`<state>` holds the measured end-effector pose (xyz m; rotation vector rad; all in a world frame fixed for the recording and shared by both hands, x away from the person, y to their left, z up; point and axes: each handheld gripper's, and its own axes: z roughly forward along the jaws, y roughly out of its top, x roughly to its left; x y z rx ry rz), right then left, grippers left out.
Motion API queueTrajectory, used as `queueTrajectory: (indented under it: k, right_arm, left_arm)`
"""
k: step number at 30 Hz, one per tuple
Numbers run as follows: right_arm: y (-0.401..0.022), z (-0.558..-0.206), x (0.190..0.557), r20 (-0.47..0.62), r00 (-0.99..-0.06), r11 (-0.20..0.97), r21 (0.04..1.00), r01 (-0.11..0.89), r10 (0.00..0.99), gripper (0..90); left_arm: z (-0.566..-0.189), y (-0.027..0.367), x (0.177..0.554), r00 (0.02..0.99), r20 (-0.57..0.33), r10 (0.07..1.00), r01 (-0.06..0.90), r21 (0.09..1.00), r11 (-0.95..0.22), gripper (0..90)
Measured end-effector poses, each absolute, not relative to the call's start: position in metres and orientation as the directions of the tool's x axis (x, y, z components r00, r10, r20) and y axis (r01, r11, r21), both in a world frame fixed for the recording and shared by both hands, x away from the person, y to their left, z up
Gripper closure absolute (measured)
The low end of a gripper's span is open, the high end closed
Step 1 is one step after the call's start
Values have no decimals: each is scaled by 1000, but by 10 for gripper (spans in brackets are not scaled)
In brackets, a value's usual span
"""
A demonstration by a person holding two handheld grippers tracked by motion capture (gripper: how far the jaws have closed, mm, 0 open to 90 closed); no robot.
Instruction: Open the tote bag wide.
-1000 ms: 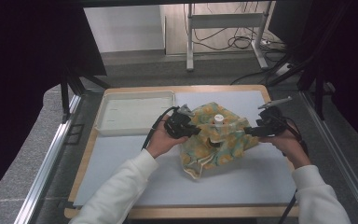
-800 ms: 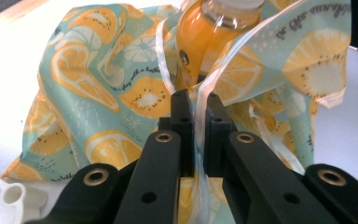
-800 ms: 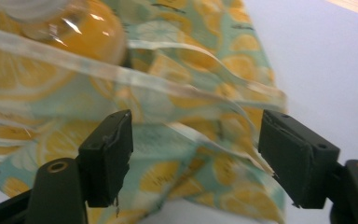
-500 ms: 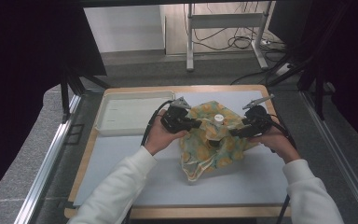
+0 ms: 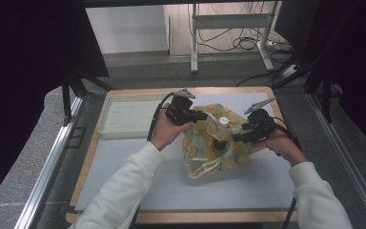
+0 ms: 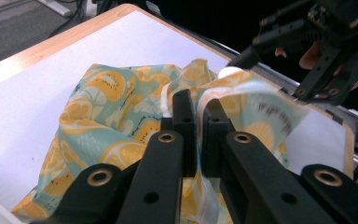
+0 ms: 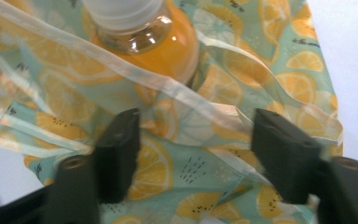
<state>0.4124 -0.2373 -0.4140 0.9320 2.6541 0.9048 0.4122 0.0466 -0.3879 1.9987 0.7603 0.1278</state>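
Note:
A teal cloth bag [image 5: 209,152] printed with orange slices lies crumpled on the white mat. Inside it stands a bottle of orange liquid [image 7: 158,46] with a white cap [image 5: 224,121]. My left gripper [image 5: 202,115] holds the bag's left rim up, its jaws shut on the pale hem [image 6: 197,100]. My right gripper [image 5: 233,138] is at the bag's right side. Its jaws have just been closing, and they stand apart [image 7: 196,135] with the bag's fabric between them and neither pad pressing on it. The bottle's lower part is hidden by the cloth.
A shallow white tray [image 5: 124,119] sits at the back left of the wooden board [image 5: 95,143]. The white mat [image 5: 138,167] covers the board's middle. Metal rails run along both sides of the table, and cables lie on the floor beyond.
My left gripper has risen a little, lifting the bag's rim. My right gripper has moved left, in toward the bag and bottle, and its jaws now straddle the fabric.

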Motion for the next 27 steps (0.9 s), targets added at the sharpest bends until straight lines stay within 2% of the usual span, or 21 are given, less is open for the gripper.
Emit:
queueTrajectory:
  k: [5,8,10,14,17,20,23,27]
  right_arm:
    - [-236,-416,414,55,-806,629,595,501,590,657]
    - [-235,-417,413,57,-811,633,594,496,582,689]
    - [-234,-417,413,55,-811,634,594,495,582,624]
    - [-234,-414,412,13,-808,639,604,476,589,358]
    - [-234,-410,413,15,-823,647,609,458,568,267]
    - [-231,-406,416,10,-844,665,610,430,536,226]
    - [-227,-407,422,24,-860,682,598,421,510,225]
    - [-223,-413,427,59,-875,703,571,424,480,331]
  left_arm:
    - [-389,47,415,799,-220,560,467,814,-346,878]
    - [-389,48,415,799,-221,559,467,814,-346,878]
    - [-389,48,414,799,-220,559,467,814,-347,878]
    - [-387,49,414,799,-222,558,466,815,-343,878]
    - [-386,49,413,801,-221,556,464,815,-346,879]
    - [-386,49,413,803,-223,552,466,813,-350,879]
    - [-385,49,413,802,-224,553,466,815,-345,878]
    - [-386,50,413,802,-224,554,468,812,-349,879]
